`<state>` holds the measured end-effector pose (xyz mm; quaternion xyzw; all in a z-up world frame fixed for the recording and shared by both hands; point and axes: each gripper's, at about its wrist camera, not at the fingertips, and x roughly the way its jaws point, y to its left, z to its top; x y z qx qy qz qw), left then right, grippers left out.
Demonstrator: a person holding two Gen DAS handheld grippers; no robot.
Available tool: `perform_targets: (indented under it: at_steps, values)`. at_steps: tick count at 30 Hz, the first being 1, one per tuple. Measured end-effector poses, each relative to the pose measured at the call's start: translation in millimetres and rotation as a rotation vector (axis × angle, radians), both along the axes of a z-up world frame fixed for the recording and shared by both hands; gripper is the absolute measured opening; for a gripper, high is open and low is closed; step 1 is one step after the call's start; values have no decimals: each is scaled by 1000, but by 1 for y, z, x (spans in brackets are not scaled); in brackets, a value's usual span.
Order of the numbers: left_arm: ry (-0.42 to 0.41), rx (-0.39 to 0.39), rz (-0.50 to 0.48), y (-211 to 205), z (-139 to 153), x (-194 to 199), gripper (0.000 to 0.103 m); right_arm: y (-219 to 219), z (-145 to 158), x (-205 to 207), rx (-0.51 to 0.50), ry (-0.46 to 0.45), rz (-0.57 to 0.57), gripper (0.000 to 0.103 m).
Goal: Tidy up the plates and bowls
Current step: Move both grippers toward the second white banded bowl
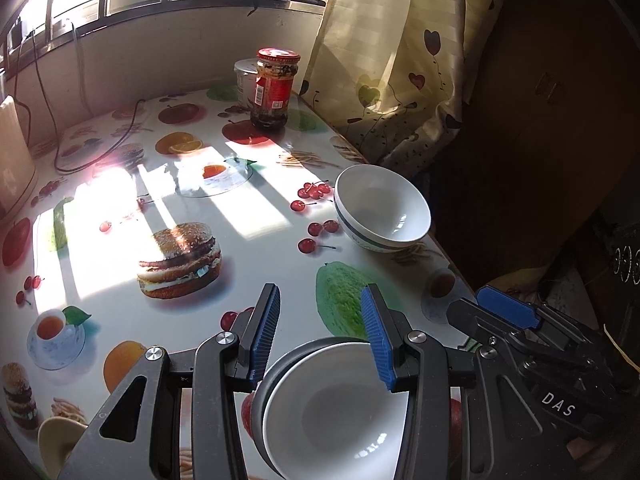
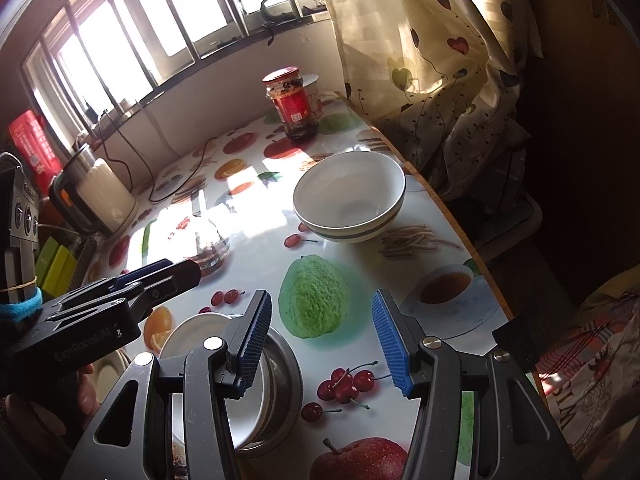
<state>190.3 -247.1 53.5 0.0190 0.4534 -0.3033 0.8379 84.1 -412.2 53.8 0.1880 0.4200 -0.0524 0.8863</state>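
A: Table status?
B: Fruit-and-burger print cloth, sun patch mid-table. Curtain hangs off the far right edge.
A: Bowls?
B: White bowl with a dark band sits alone near the right edge, upright, empty. Nearer the camera, a second white bowl is nested in a steel bowl — white one tilted in it.
A: Grippers?
B: Left gripper hovers over the nested pair, fingers apart, nothing clamped. Right gripper is just to its right over bare cloth, fingers apart too, holding nothing.
A: Other clutter?
B: Kettle far left, red-lidded sauce jar at the back by the wall, white tub just behind it.
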Motion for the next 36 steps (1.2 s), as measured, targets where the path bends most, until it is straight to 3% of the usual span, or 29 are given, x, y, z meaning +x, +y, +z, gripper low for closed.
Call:
perform_targets:
  at_steps: [20, 36]
  values:
    - [22, 6, -7, -29, -3, 40, 44, -41, -6, 28, -31, 7, -52, 53]
    - [63, 31, -31, -63, -18, 70, 44, -78, -18, 59, -1, 26, -85, 53]
